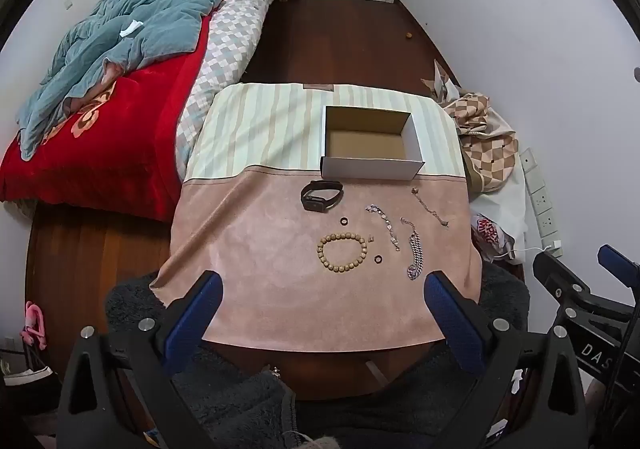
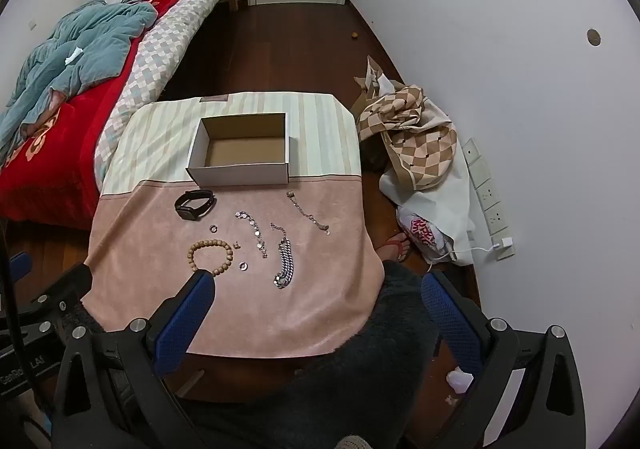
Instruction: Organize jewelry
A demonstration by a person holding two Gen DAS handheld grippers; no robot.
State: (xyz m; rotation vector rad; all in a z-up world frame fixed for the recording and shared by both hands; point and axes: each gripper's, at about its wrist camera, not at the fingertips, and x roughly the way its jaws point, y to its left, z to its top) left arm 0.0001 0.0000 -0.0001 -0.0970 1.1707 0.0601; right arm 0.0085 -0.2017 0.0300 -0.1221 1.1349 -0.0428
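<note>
Jewelry on cloth-covered table, box open

Open cardboard box (image 1: 370,143) at the far stripe; near it black watch (image 1: 321,196), bead bracelet (image 1: 342,252), two rings (image 1: 343,221), three chains (image 1: 416,257). Left gripper (image 1: 322,313) and right gripper (image 2: 316,313) spread wide, holding nothing, above the table's near edge (image 1: 304,345), bare cloth beneath

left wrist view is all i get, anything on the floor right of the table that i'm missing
Observer: A bare foot in a red flip-flop stands by the right edge of the pink cloth-covered table.
Operator: anything else down there
Observer: A crumpled white tissue lies on the dark wooden floor, nearer you.
Operator: is the right gripper holding anything
Observer: No, the right gripper is open and empty.
</note>
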